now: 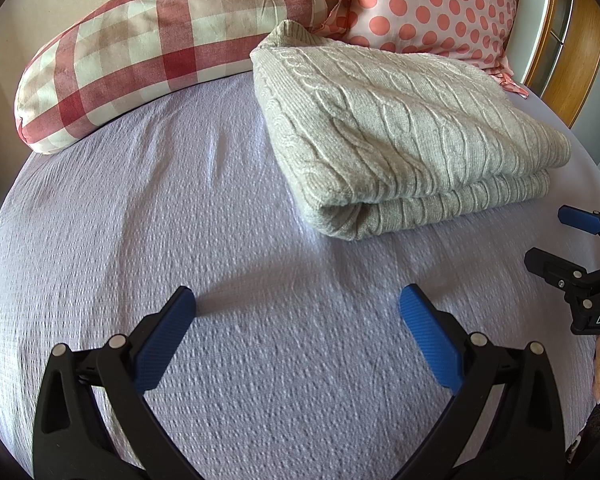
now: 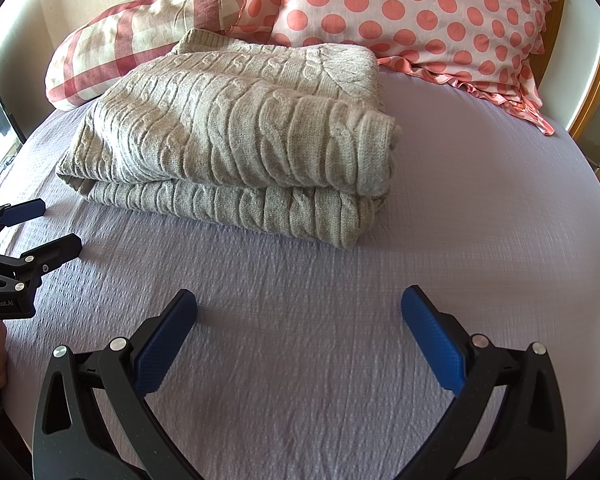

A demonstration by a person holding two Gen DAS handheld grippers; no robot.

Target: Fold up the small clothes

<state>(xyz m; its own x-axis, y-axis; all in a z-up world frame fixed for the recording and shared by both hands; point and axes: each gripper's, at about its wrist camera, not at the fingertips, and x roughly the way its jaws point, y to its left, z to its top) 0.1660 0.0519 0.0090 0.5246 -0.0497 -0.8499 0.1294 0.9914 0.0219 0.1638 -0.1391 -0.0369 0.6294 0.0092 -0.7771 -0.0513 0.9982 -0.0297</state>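
Observation:
A grey cable-knit sweater lies folded in a thick stack on the lilac bed sheet. It also shows in the right wrist view, with its folded edges facing me. My left gripper is open and empty, hovering over bare sheet in front of the sweater. My right gripper is open and empty, also in front of the sweater and apart from it. Each gripper appears in the other's view: the right one at the right edge, the left one at the left edge.
A red-and-white checked bolster pillow and a pink polka-dot pillow lie behind the sweater at the head of the bed. A wooden frame stands at the far right. The sheet stretches to the sweater's right.

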